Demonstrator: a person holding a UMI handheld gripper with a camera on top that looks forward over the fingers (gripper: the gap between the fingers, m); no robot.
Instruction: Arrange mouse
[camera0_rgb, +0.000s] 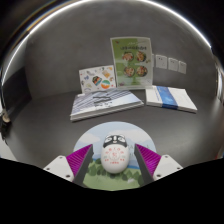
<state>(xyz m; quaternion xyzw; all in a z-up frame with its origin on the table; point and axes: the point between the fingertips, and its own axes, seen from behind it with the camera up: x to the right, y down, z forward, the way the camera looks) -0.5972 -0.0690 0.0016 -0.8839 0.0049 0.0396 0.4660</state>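
A white mouse (114, 157) with a black top band and red lettering sits between my fingers, over a round mouse pad (88, 137) printed with sky and green landscape. My gripper (114, 158) is shut on the mouse, with the purple pads (84, 160) pressed against its left and right sides. The mouse's underside is hidden, so I cannot tell whether it rests on the pad or hangs just above it.
Beyond the round pad lies a striped booklet (105, 104) with a leaflet (97, 80) on it. A green-framed leaflet (132, 62) stands behind, and a blue and white booklet (171, 97) lies to the right. Small cards (168, 63) hang on the back wall.
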